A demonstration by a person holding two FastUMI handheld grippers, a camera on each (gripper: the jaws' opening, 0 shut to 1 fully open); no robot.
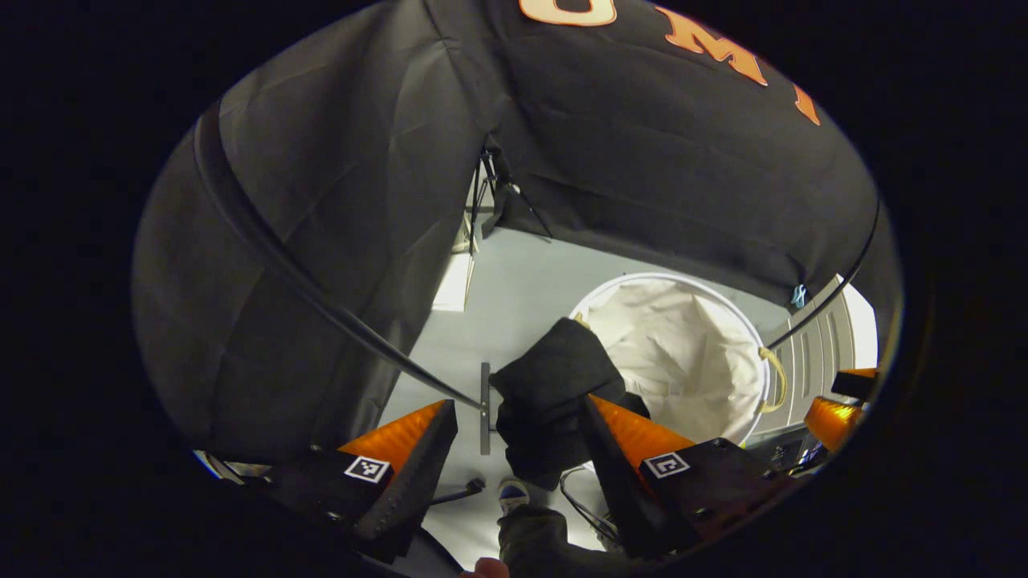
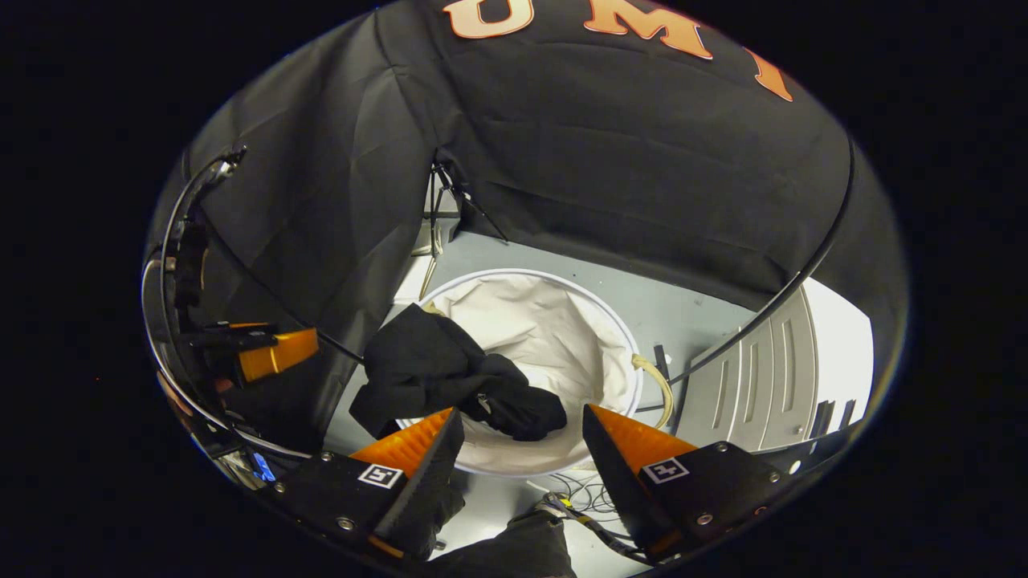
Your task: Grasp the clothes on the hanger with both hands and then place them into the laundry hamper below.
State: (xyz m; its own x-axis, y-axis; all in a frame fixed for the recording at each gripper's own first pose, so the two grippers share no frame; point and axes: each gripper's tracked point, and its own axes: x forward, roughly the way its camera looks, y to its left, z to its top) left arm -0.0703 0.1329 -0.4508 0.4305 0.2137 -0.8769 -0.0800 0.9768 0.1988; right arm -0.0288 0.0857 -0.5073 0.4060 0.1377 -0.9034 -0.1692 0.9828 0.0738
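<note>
Black garment [image 2: 450, 377] draped over white hamper [image 2: 618, 337] rim. Left gripper [image 1: 518, 433] and right gripper [image 2: 522, 441]: fingers apart, holding nothing.

Black cloth wall [image 2: 610, 160] is hanging in creased folds around the booth, gapping at a corner seam where thin dark rods are standing. Pale grey floor [image 2: 683, 309] is catching bright light; a black cable [image 1: 321, 297] is arcing across the cloth. A white ribbed panel [image 2: 747, 385] is sitting at the floor's right edge.
</note>
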